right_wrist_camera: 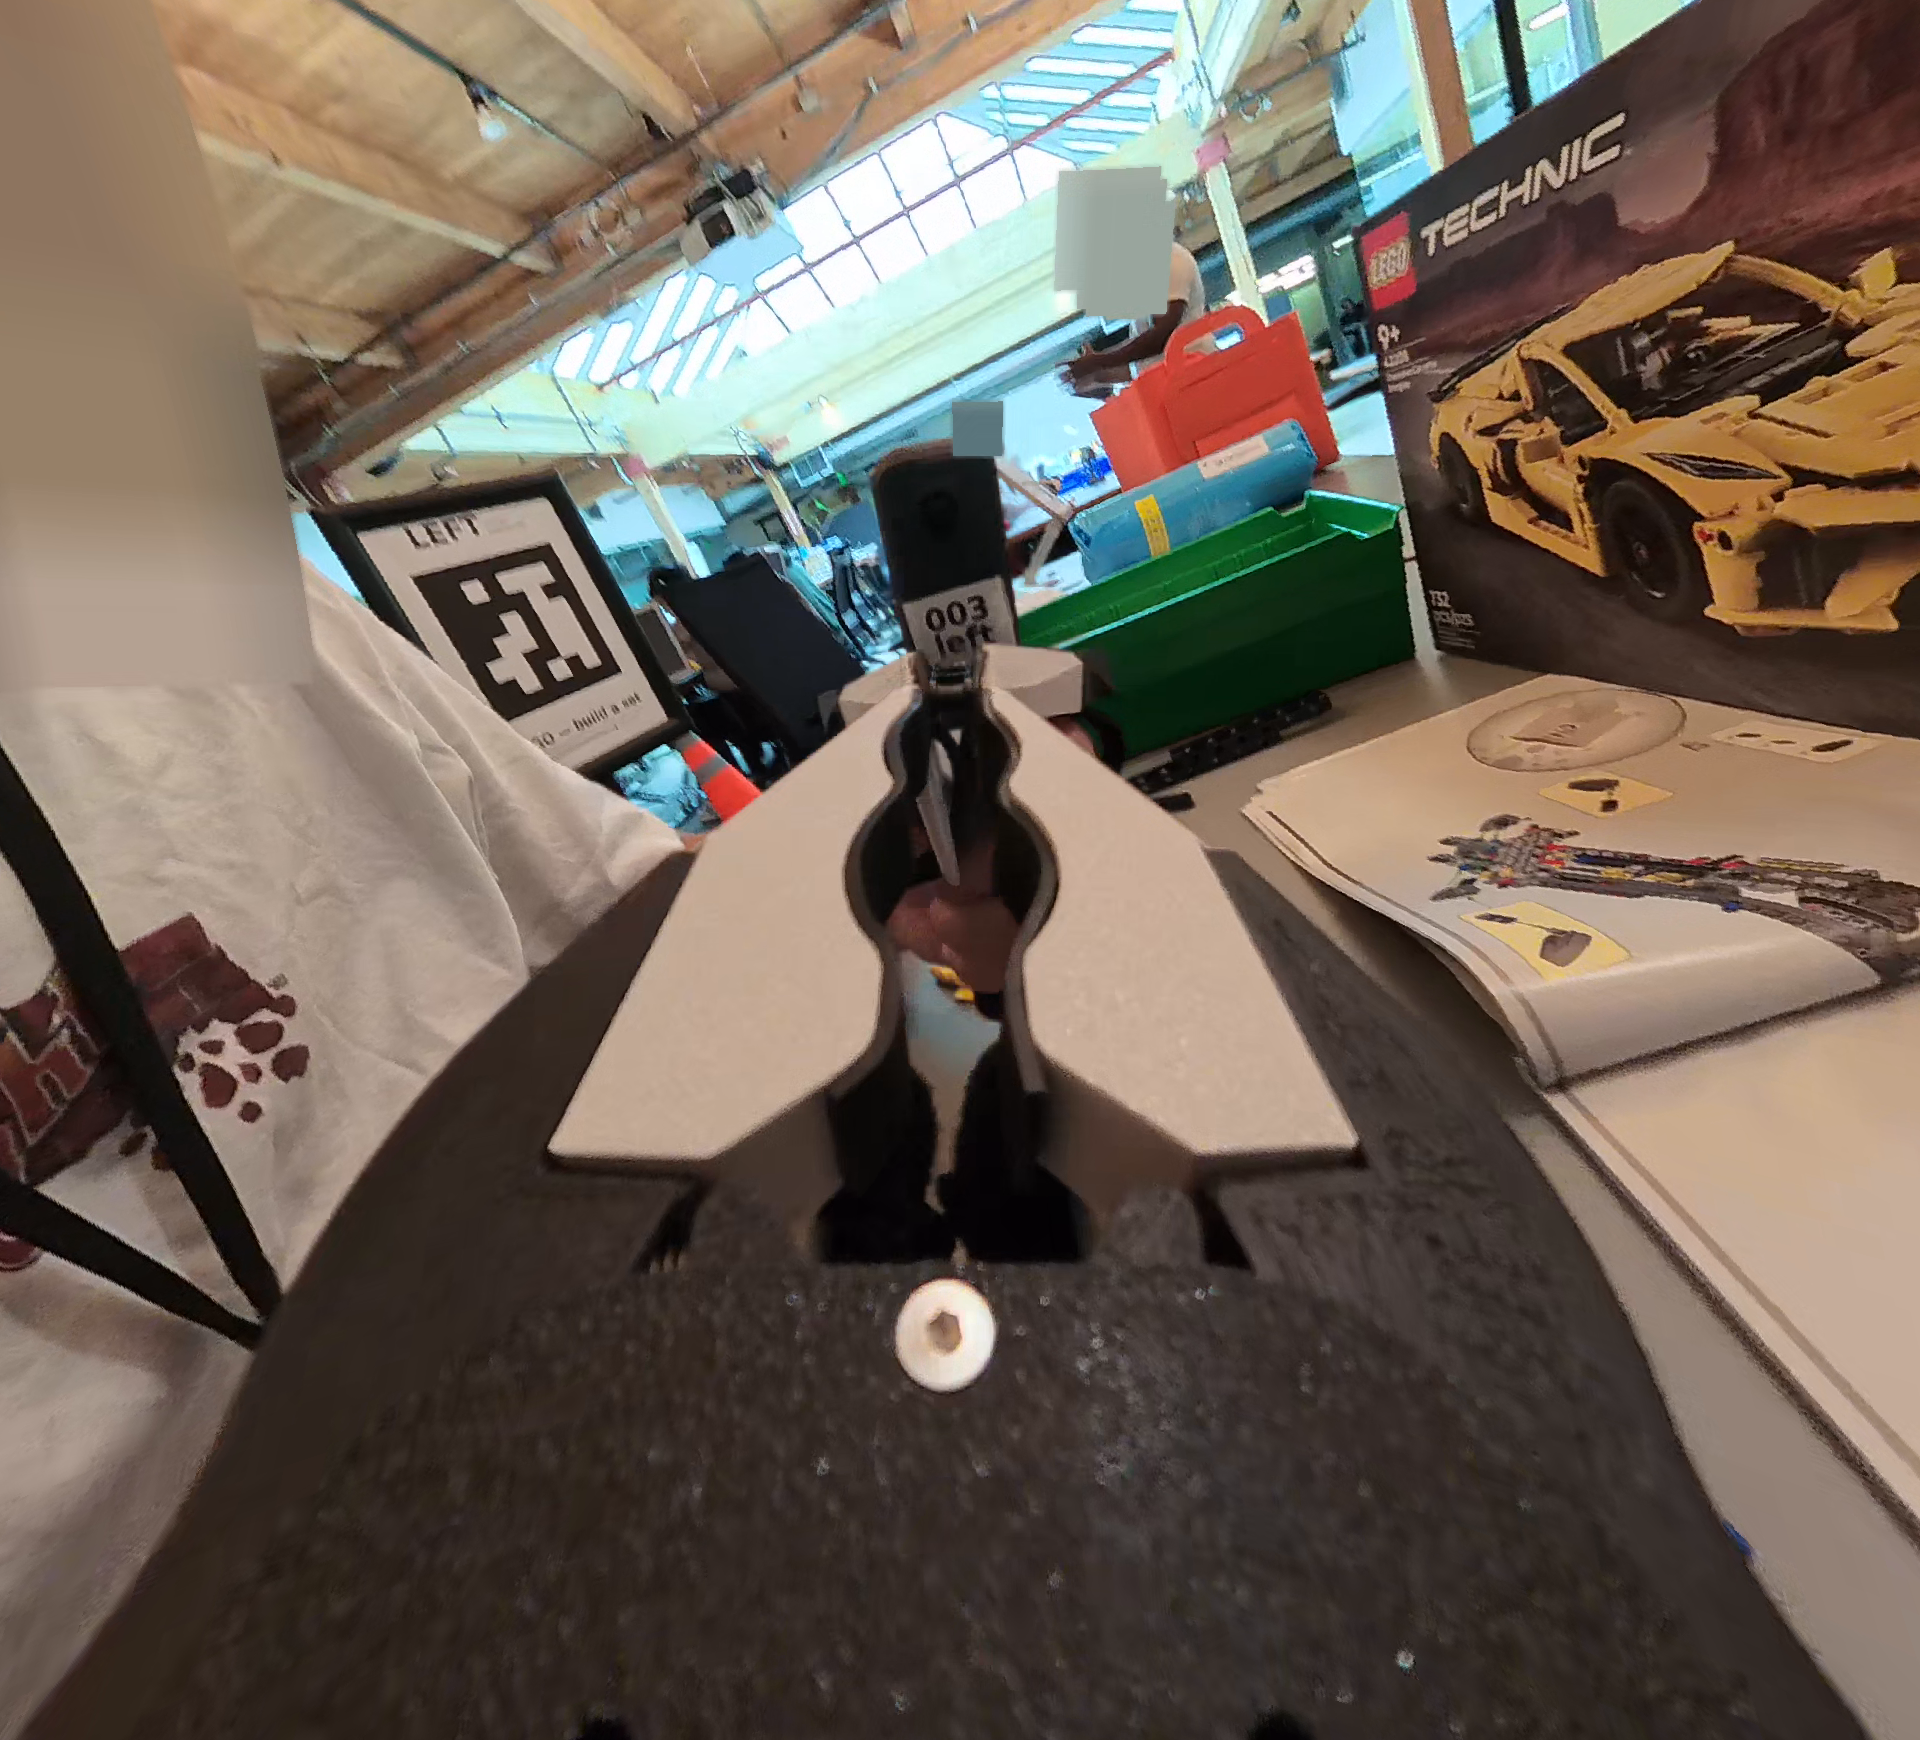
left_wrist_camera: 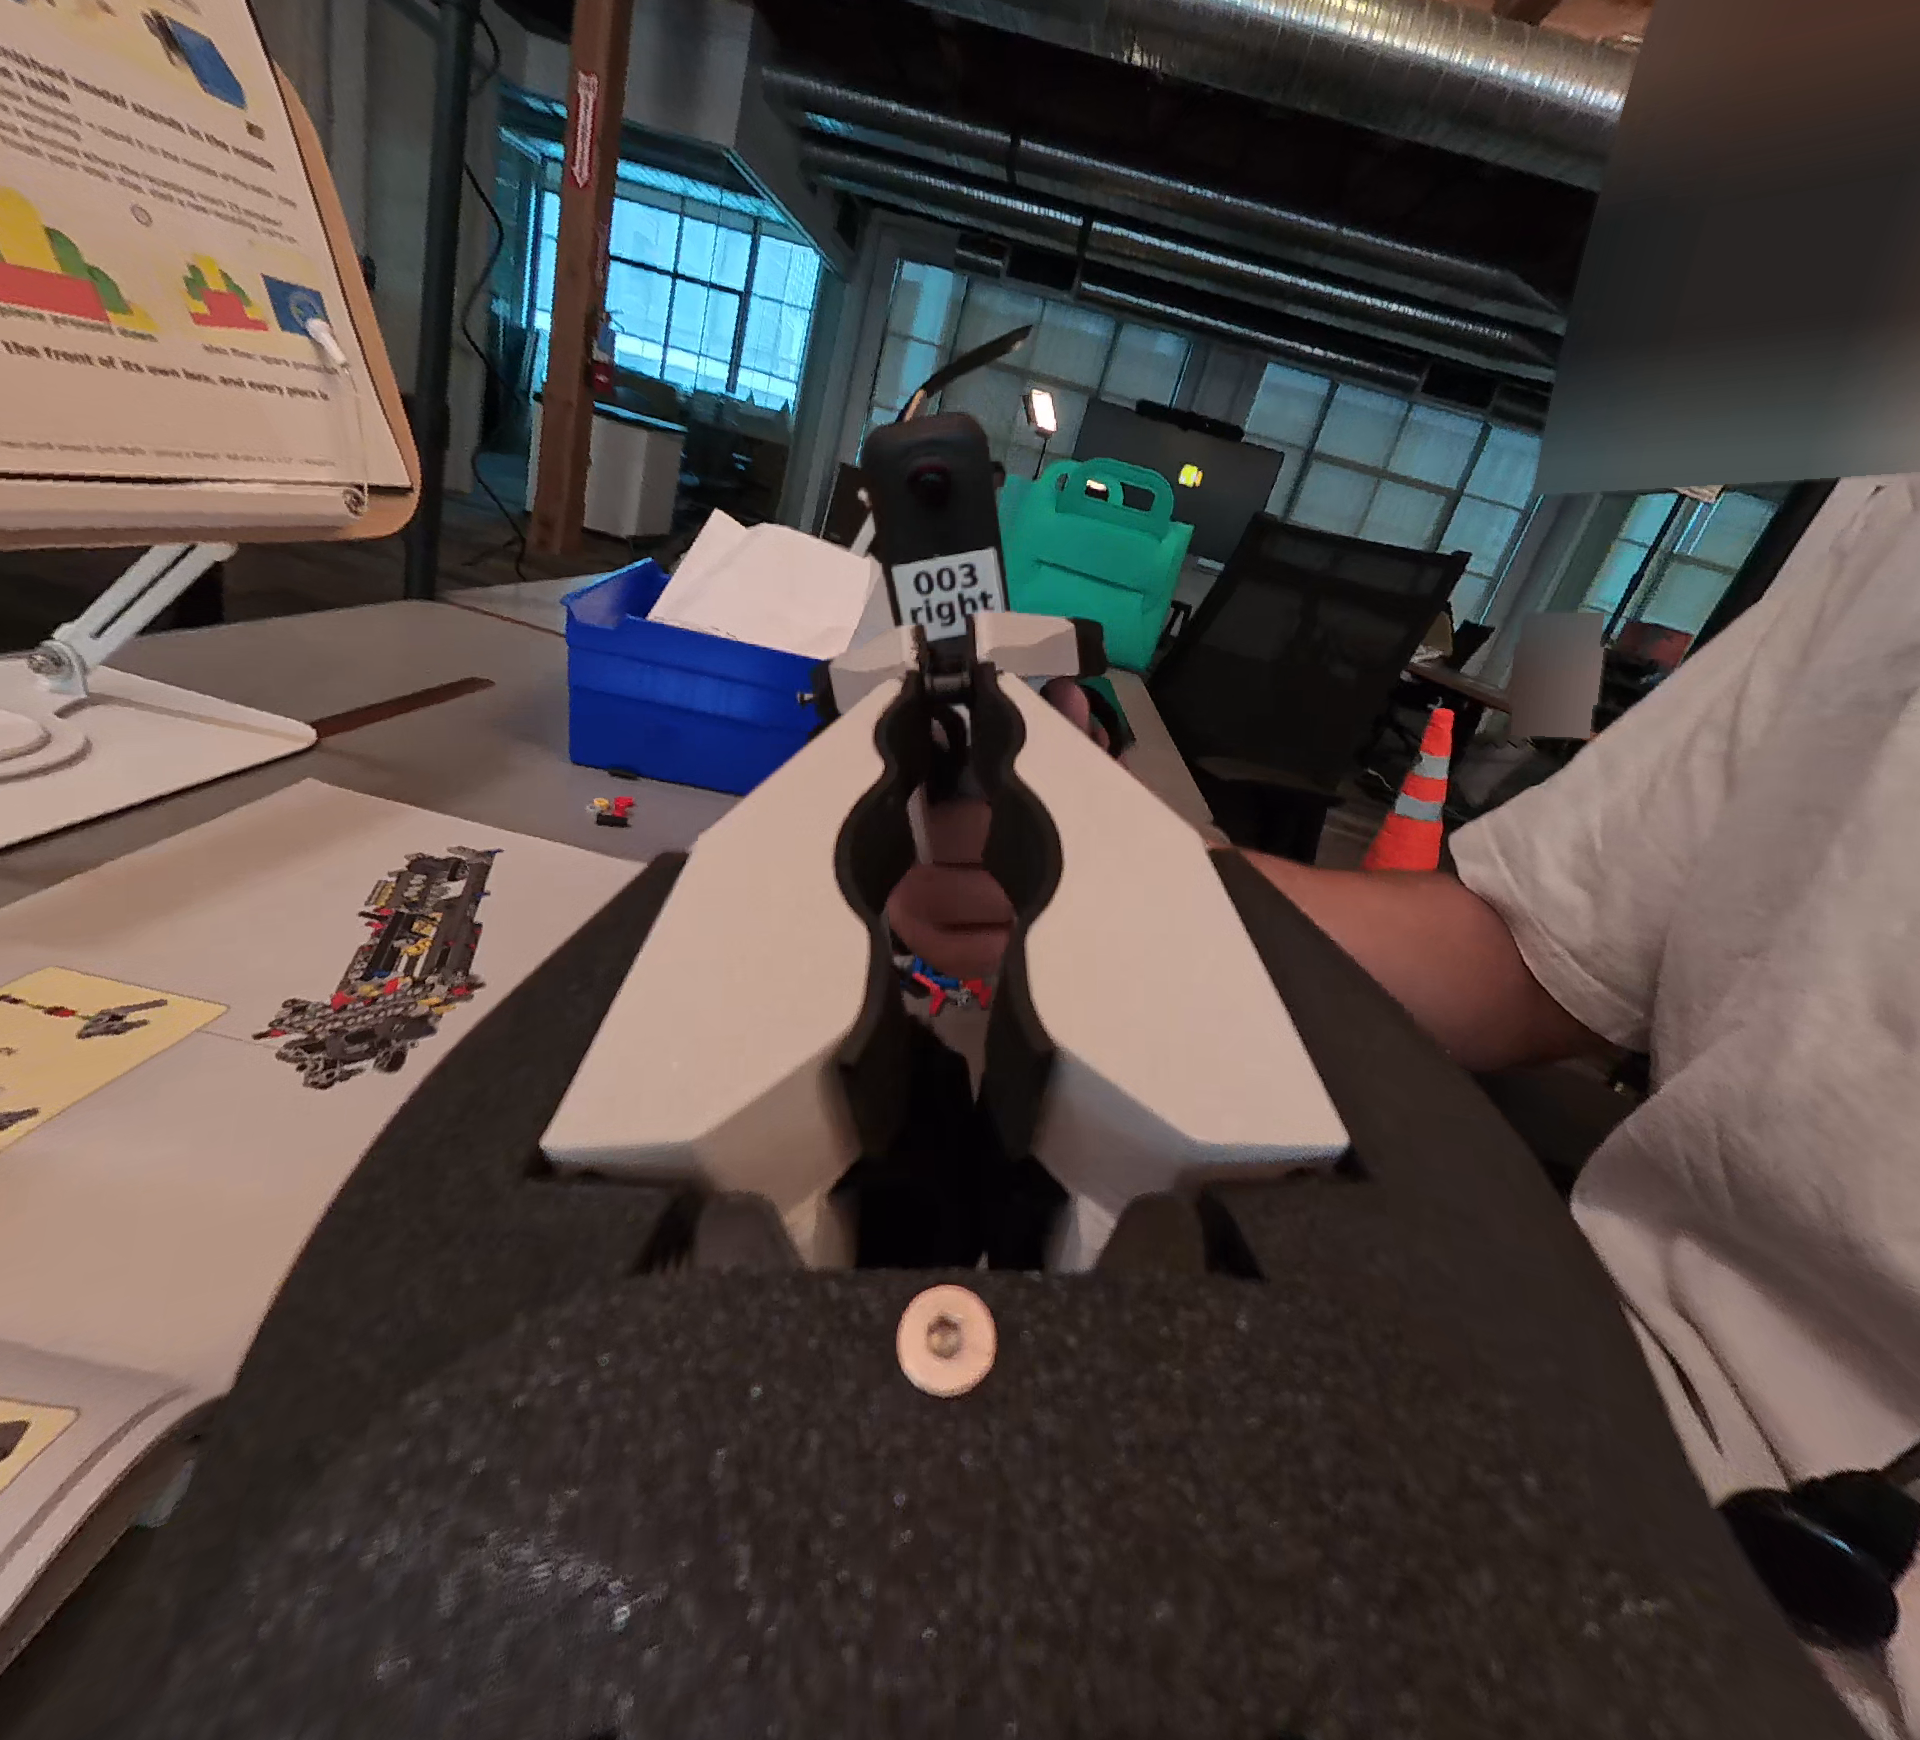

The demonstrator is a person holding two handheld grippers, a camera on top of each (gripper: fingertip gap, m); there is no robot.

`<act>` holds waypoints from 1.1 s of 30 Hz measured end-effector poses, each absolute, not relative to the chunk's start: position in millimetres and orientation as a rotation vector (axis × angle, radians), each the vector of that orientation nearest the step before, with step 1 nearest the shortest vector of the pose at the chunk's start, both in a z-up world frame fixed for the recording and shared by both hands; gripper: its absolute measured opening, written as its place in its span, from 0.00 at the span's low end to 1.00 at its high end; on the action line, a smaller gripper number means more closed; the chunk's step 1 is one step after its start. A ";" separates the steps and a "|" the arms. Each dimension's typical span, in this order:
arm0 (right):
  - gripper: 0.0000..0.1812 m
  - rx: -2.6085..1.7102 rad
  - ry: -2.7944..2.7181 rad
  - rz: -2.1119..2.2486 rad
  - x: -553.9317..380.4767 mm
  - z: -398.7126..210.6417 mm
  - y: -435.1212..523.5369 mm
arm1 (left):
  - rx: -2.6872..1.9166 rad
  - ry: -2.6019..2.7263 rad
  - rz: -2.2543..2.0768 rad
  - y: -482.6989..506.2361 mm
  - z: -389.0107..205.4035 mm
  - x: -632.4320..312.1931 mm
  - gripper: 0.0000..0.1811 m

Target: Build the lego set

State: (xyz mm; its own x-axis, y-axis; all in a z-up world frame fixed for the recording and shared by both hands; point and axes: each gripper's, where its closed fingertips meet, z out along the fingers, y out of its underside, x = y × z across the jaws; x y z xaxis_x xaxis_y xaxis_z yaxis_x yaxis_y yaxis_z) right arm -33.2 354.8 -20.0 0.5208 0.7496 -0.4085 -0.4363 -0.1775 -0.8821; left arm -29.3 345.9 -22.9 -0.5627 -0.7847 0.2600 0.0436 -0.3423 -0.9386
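Both tongs are raised above the bench, tip to tip, facing one another. Left tongs: fingers drawn almost together, pinching something small and metallic-looking at the very tips; too tiny to name. Right tongs: same story, nearly clenched, meeting the other pair at that same small bit. Whether either truly grips it, I cannot tell. Through the gap between the left fingers shows a sliver of the lego build, red and blue bits, mostly hidden, so its long axis can't be read. Beside the tongs lies the open instruction booklet, the printed model running lengthwise across its page. Beyond the booklet, a few loose pieces sit before a blue bin. Farther still from the booklet, a green tray and the set's box, cut off at the edge.
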 end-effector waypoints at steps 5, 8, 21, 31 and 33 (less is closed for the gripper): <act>0.03 -1.333 -0.252 1.162 -33.6 -15.2 354.0 | -0.993 1.270 -2.020 345.8 -16.6 -30.1 0.03; 0.03 -1.334 -0.258 1.172 -34.0 -15.5 353.8 | -0.985 1.287 -2.003 345.7 -17.1 -30.5 0.03; 0.03 -1.604 -0.438 0.877 -32.9 -47.3 354.0 | -0.980 1.711 -1.572 346.8 -57.4 -35.7 0.09; 0.03 -1.717 -0.565 0.932 -51.0 -73.4 346.5 | -1.018 1.922 -1.536 333.9 -85.9 -43.6 0.04; 0.04 -1.708 -0.575 0.962 -51.7 -71.8 343.4 | -1.024 1.916 -1.601 330.5 -82.7 -45.1 0.04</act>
State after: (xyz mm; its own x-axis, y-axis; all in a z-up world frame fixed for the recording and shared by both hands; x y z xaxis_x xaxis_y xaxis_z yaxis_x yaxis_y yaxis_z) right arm -51.7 343.4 -71.8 0.5619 0.7618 -0.3224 -0.0772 -0.3397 -0.9373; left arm -45.1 330.5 -82.7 -0.6293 -0.7671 0.1243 -0.2587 0.0560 -0.9643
